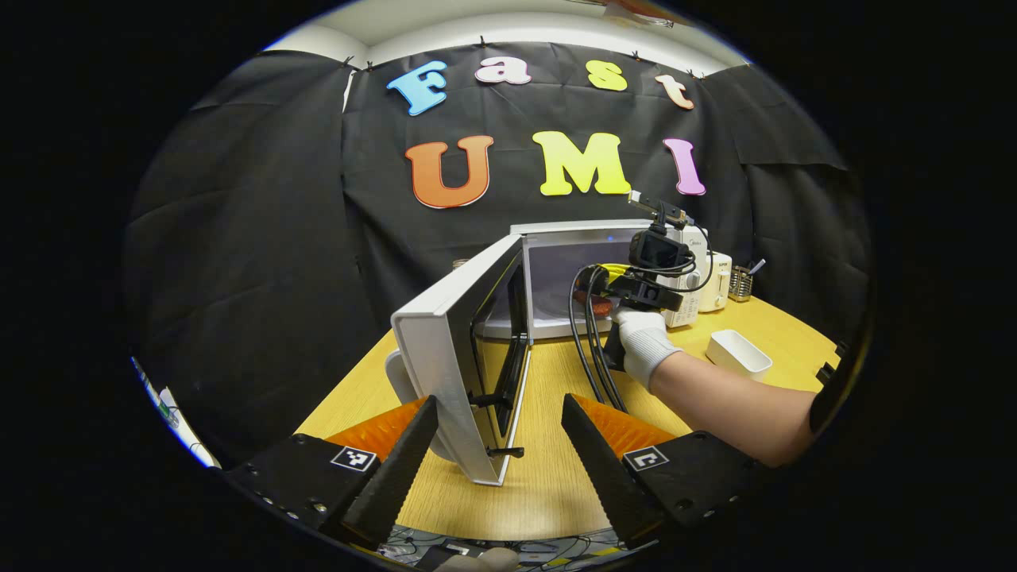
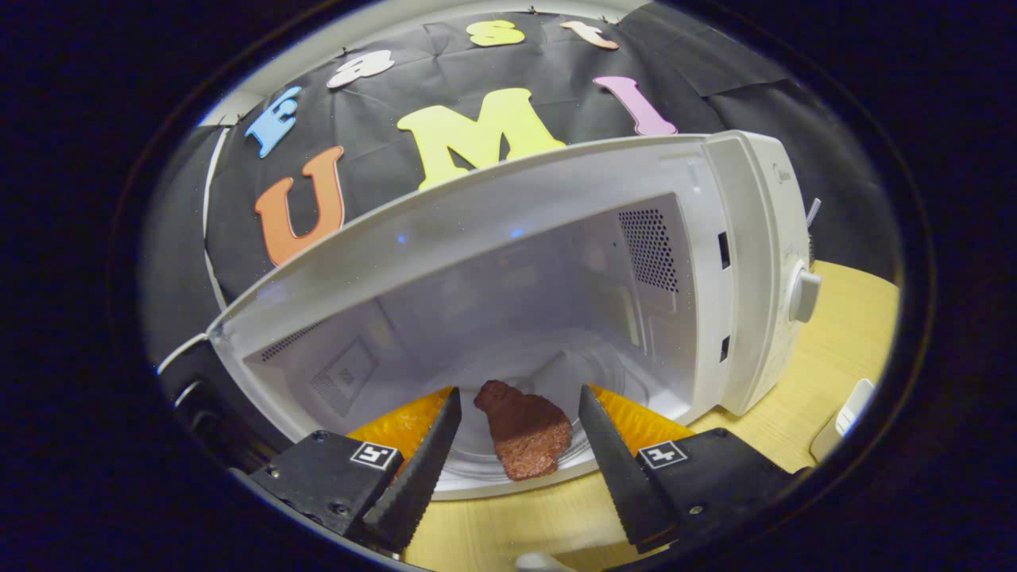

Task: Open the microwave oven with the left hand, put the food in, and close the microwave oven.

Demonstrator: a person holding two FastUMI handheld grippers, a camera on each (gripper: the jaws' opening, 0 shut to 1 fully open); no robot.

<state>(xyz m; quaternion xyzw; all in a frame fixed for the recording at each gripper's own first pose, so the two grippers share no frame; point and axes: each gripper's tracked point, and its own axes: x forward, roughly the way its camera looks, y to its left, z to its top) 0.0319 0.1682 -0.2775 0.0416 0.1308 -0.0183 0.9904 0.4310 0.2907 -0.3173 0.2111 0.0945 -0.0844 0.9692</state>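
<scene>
Two grippers are in play, and both of yours stand with their fingers spread apart, grasping nothing. In the left gripper view, your left gripper (image 1: 499, 433) hangs low over the wooden table (image 1: 548, 477), its fingers straddling the near edge of the microwave door (image 1: 461, 349), which is swung wide open toward you; neither finger seems to touch the door. Beyond it the microwave (image 1: 572, 270) sits at the far side of the table with its cavity exposed. Your gloved hand (image 1: 645, 340) holds the right gripper (image 1: 604, 298) at the mouth of the cavity, cables (image 1: 592, 342) trailing down from it toward the table. To the right of that arm a small white rectangular dish (image 1: 739, 353) rests on the table, and farther back, just right of the microwave, stand a white appliance (image 1: 717, 282) and a small holder (image 1: 740, 283) with utensils. In the right gripper view, the right gripper (image 2: 518, 425) points into the cavity, and the food (image 2: 524, 433), a reddish-brown piece, lies on the near part of the glass turntable (image 2: 588, 373) between the released fingers, apart from both. The microwave's control knob (image 2: 804, 295) shows at the right.
</scene>
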